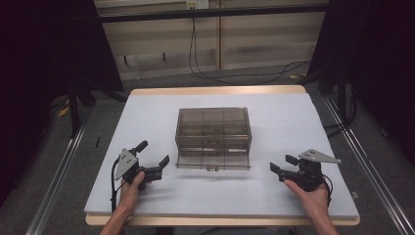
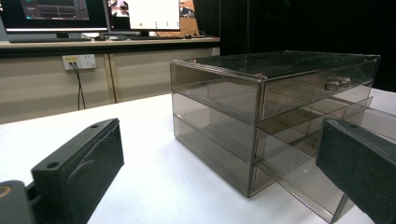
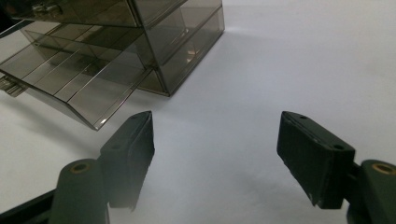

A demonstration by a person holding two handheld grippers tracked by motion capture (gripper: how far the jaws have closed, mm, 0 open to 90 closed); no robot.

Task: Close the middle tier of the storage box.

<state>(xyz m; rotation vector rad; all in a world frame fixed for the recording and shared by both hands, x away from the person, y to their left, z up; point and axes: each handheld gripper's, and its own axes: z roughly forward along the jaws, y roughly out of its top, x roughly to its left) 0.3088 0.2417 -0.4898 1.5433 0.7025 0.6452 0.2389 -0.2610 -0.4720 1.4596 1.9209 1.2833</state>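
A white-topped desk [image 1: 147,117] with a pale wooden edge carries everything. In the middle of it stands a smoky, see-through drawer cabinet [image 1: 213,128], its lowest drawer [image 1: 213,160] pulled out toward the person, its dividers visible through the plastic. A small metal handle [image 2: 337,83] sits on the front of the top drawer, seen from the left gripper view. The person's left hand [image 1: 131,188] holds the left gripper [image 1: 155,155] near the desk's front-left, well apart from the cabinet, jaws spread wide and holding nothing. The right hand [image 1: 310,192] holds the right gripper [image 1: 284,163] at the front-right, also jaws apart and empty, pointing in toward the open drawer. Cables [image 1: 235,73] trail across the floor beyond the desk.
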